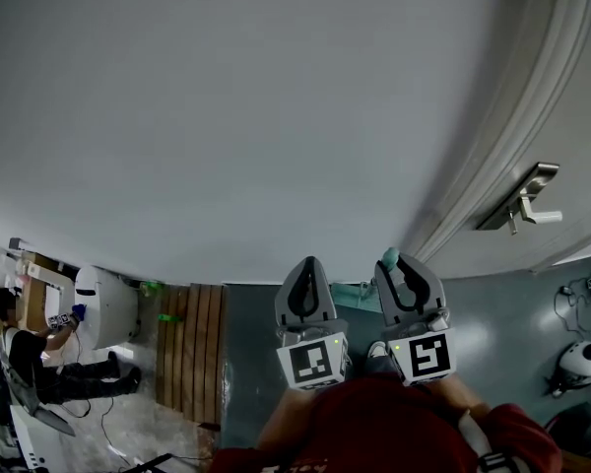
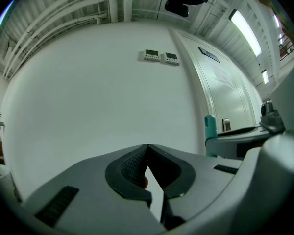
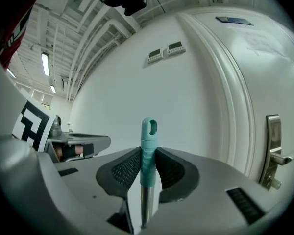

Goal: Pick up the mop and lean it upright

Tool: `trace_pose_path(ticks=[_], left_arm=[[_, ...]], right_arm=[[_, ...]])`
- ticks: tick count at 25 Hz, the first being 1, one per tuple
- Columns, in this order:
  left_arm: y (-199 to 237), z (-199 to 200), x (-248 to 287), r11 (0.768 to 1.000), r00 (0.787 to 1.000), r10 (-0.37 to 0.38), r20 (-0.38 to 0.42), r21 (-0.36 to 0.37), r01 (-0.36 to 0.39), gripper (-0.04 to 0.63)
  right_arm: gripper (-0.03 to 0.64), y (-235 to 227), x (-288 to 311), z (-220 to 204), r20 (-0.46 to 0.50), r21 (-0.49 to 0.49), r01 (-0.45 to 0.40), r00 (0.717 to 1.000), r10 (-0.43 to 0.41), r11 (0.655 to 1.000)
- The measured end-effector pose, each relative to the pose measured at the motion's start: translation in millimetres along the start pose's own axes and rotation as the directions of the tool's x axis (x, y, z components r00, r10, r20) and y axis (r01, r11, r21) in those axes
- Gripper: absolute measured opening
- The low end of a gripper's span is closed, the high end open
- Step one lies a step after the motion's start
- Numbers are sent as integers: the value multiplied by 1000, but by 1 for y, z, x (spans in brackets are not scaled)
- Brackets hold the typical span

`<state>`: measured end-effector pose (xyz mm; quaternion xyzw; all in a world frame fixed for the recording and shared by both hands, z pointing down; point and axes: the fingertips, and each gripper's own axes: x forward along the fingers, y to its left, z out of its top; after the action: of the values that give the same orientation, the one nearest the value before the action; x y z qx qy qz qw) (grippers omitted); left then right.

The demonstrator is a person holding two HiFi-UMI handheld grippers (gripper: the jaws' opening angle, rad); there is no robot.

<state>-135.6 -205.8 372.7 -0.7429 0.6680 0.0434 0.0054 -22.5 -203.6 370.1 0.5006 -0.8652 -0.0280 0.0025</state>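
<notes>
Wall (image 1: 276, 116) ahead of both grippers is smooth and bare, so I think the mop could slide sideways along it once it is leaned there. Just to the right of the right gripper stands the door (image 3: 264, 82) — if the pole rests on it or on its frame, an opening door would throw it down. The mop (image 3: 146, 138) stands upright between the jaws of the right gripper (image 3: 148, 153), which clamps it just under the teal cap. Held so near its end, the long part below may swing or slip through the pads. The left gripper (image 2: 147, 147), beside it, is closed on nothing. Mop head and most of the shaft are out of every view — whether it touches the floor I cannot tell.
</notes>
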Motion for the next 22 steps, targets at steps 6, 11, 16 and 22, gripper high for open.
trace_pose_path(ticks=[6, 11, 16, 22], left_arm=[[-4, 1, 5, 1000, 1000, 4, 11, 9, -5, 12], [-8, -1, 9, 1000, 1000, 10, 15, 10, -10, 12], [-8, -2, 9, 999, 1000, 28, 11, 30, -28, 12], [-11, 6, 7, 999, 999, 3, 42, 35, -4, 12]], right_arm=[[107, -9, 0, 12, 6, -5, 17, 1000, -17, 1000], [107, -15, 3, 4, 3, -4, 14, 1000, -14, 1000], [107, -15, 4, 1, 3, -1, 5, 1000, -5, 1000], [107, -14, 4, -5, -31, -9, -8, 999, 8, 1000]])
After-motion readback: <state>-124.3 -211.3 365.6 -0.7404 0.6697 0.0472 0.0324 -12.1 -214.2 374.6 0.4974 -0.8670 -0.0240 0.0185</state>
